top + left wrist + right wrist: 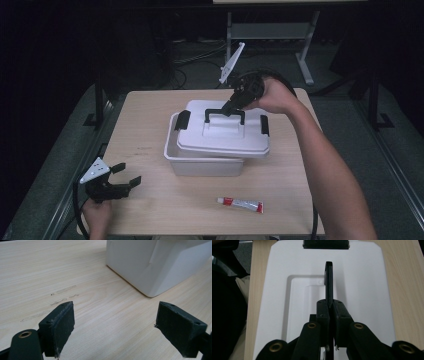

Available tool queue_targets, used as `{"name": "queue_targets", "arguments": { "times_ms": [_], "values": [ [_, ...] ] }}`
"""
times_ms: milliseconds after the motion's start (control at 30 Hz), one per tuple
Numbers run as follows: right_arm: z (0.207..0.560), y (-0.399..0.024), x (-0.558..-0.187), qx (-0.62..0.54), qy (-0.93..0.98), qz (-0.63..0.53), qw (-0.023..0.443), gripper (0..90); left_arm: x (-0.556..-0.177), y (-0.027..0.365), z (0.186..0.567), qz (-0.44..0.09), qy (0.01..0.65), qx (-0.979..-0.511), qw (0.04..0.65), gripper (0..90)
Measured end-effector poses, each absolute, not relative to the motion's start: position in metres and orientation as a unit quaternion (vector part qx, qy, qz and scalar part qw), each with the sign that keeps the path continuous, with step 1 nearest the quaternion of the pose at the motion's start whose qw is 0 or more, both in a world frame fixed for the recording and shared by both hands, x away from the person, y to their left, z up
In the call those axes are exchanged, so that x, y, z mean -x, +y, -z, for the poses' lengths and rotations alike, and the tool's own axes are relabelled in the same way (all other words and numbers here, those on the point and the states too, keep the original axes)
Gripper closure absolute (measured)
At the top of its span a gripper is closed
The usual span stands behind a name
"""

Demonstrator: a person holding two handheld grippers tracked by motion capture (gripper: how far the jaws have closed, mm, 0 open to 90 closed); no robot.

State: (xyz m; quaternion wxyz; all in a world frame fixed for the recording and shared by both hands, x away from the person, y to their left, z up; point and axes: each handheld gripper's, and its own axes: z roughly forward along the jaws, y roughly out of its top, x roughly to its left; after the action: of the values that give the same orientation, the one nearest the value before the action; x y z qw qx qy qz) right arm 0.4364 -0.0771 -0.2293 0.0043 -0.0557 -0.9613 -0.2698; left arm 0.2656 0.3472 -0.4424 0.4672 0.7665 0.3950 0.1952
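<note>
Wooden table (150, 130), dark room behind | lower left: left gripper (122, 184) resting, jaws wide apart, empty | centre: white lid (225, 135) askew on white box (200, 164) | upper right: right gripper (229, 109) clamped on the lid's black handle (226, 115) | advice: lift straight, keep lid level, clear the box rim | lower right: tube (240, 204) lies apart.

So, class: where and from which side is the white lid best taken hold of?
By its black handle, from above. It stands upright as a thin bar along the lid, clear of the surface, so tongs can close across it, as the right tongs do.
</note>
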Motion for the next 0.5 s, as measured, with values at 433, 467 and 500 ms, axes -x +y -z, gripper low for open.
{"name": "queue_targets", "arguments": {
  "times_ms": [433,467,500],
  "values": [
    [0.226,-0.112,-0.424,0.083,-0.959,0.271,-0.007,84.3,-0.265,0.345,0.443,-0.195,0.394,-0.767,0.467,14.7],
    [0.225,-0.114,-0.423,0.084,-0.959,0.272,-0.007,84.2,-0.266,0.345,0.443,-0.195,0.394,-0.767,0.468,14.7],
    [0.225,-0.117,-0.422,0.087,-0.958,0.272,-0.007,84.2,-0.266,0.345,0.443,-0.194,0.395,-0.767,0.467,14.7]
  ]
}}
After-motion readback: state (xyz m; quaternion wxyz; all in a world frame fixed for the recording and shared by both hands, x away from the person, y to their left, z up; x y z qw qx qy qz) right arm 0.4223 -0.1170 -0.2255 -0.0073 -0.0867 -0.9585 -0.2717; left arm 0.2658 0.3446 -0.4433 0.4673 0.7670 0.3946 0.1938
